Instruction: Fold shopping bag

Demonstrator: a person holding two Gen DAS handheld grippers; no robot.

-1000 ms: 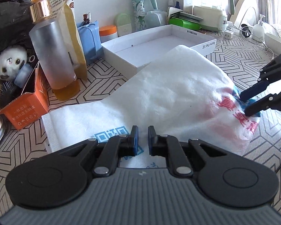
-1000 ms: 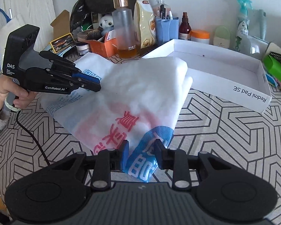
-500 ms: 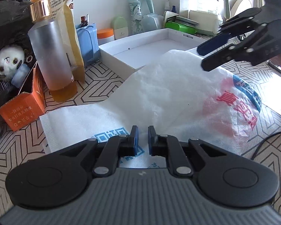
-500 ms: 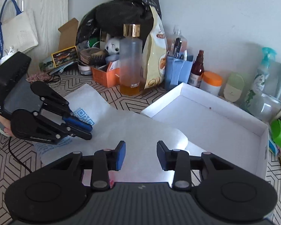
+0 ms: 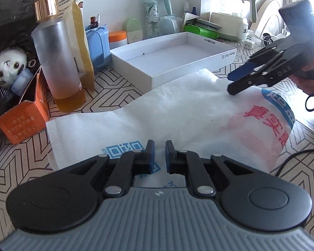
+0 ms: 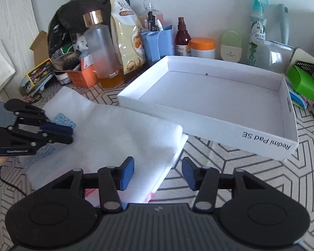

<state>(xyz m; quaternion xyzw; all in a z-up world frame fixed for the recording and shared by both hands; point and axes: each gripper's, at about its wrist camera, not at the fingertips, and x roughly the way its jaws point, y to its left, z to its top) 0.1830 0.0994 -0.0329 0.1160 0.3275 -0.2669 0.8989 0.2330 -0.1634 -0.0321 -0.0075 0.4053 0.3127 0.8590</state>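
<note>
A white non-woven shopping bag [image 5: 178, 113] with red and blue print lies folded over on the patterned table; it also shows in the right wrist view [image 6: 106, 138]. My left gripper [image 5: 159, 148] sits low over the bag's near edge by a blue QR code, jaws nearly closed with a narrow gap, nothing clearly between them. In the right wrist view it [image 6: 70, 135] rests at the bag's left side. My right gripper [image 6: 158, 172] is open and empty above the bag's folded corner. It shows in the left wrist view [image 5: 230, 83] hovering over the bag's far right.
A white box lid [image 6: 219, 96] stands just behind the bag. A frosted bottle [image 5: 58, 62], orange carton [image 5: 25, 117], snack pouch, blue holder [image 6: 157, 41], jars and spray bottles crowd the back. A black cable [image 5: 293, 156] lies right of the bag.
My right gripper let go of the bag's printed corner, opened and moved up and over to the bag's far folded corner. The bag settled flatter. The left gripper barely moved.
</note>
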